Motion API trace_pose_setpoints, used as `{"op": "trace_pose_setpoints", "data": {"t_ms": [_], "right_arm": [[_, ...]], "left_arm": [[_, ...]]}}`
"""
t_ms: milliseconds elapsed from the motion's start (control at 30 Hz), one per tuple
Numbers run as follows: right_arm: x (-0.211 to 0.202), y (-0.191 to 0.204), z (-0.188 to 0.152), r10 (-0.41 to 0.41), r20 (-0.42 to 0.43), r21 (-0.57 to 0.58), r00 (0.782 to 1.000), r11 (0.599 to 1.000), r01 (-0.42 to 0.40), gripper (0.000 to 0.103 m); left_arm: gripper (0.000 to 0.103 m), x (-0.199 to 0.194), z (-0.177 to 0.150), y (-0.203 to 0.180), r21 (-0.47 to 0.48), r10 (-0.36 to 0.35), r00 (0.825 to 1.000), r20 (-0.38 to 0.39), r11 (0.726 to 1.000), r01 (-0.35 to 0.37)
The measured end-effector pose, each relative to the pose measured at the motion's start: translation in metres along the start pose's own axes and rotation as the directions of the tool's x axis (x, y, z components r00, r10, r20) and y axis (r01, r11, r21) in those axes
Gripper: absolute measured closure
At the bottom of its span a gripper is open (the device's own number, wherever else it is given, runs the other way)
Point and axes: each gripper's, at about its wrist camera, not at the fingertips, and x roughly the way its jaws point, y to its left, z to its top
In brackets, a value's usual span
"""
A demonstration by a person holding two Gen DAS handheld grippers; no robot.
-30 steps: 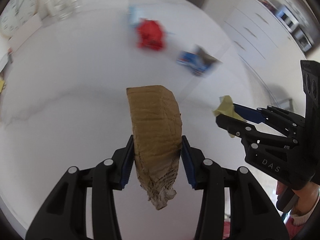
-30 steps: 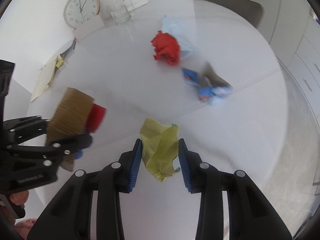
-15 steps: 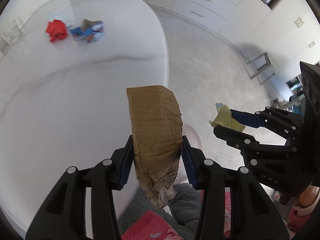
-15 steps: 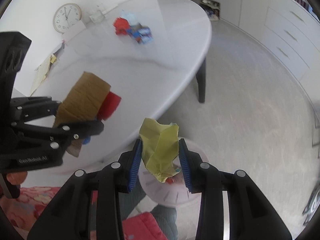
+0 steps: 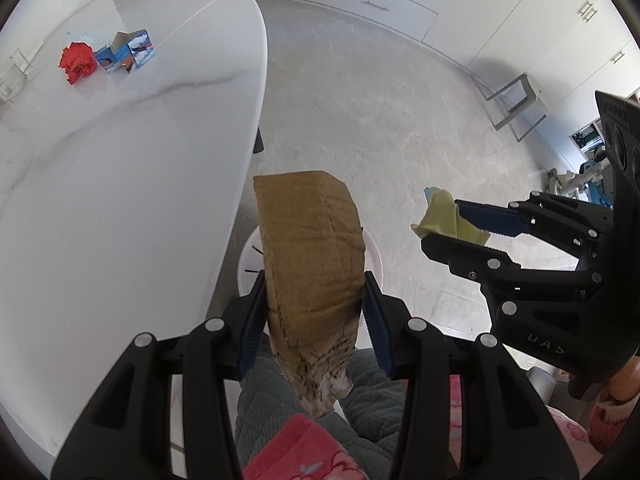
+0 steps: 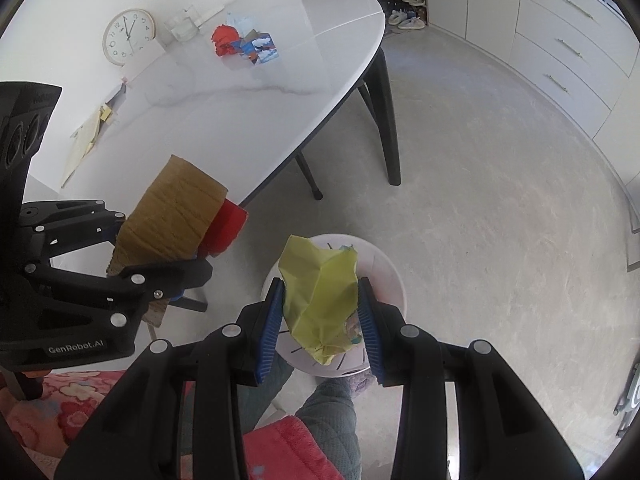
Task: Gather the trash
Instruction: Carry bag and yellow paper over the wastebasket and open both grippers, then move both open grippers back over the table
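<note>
Above the white slotted plastic bin [image 6: 384, 276], left tongs [image 5: 314, 312] pinch a brown crumpled cardboard piece [image 5: 312, 256]; right tongs [image 6: 320, 316] pinch a yellow-green crumpled paper wad [image 6: 320, 292].

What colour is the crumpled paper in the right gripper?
Yellow-green. The crumpled paper shows best in the right wrist view, clamped in the right gripper.
</note>
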Motion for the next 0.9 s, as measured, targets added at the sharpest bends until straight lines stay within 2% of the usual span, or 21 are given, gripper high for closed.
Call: {"op": "trace_pose_setpoints", "data": {"t_ms": [400, 467, 500, 567, 600, 900], "right_arm": [[0.001, -0.005, -0.002, 0.008, 0.000, 0.019, 1.000, 1.000, -0.008, 0.065], [0.002, -0.006, 0.000, 0.008, -0.001, 0.016, 1.000, 1.000, -0.008, 0.065], [0.002, -0.006, 0.000, 0.009, -0.001, 0.016, 1.000, 1.000, -0.009, 0.065], [0.003, -0.006, 0.000, 0.009, -0.003, 0.017, 1.000, 1.000, -0.009, 0.065], [0.003, -0.007, 0.000, 0.010, -0.004, 0.016, 1.000, 1.000, -0.010, 0.065], [0.009, -0.008, 0.000, 0.018, -0.020, 0.002, 1.000, 1.000, -0.018, 0.065]], "left_arm": [[0.056, 0.007, -0.005, 0.000, 0.003, 0.010, 1.000, -0.027, 1.000, -0.010], [0.049, 0.006, -0.005, -0.001, -0.001, 0.015, 1.000, -0.025, 1.000, -0.015], [0.039, 0.005, -0.005, 0.000, 0.000, 0.019, 1.000, -0.024, 1.000, -0.019], [0.026, 0.001, -0.005, -0.001, 0.005, 0.028, 1.000, -0.010, 1.000, -0.028], [0.023, 0.000, -0.005, -0.001, 0.007, 0.030, 1.000, -0.001, 1.000, -0.030], [0.019, -0.007, -0.004, 0.007, -0.015, 0.082, 0.997, 0.013, 0.997, -0.081]]}}
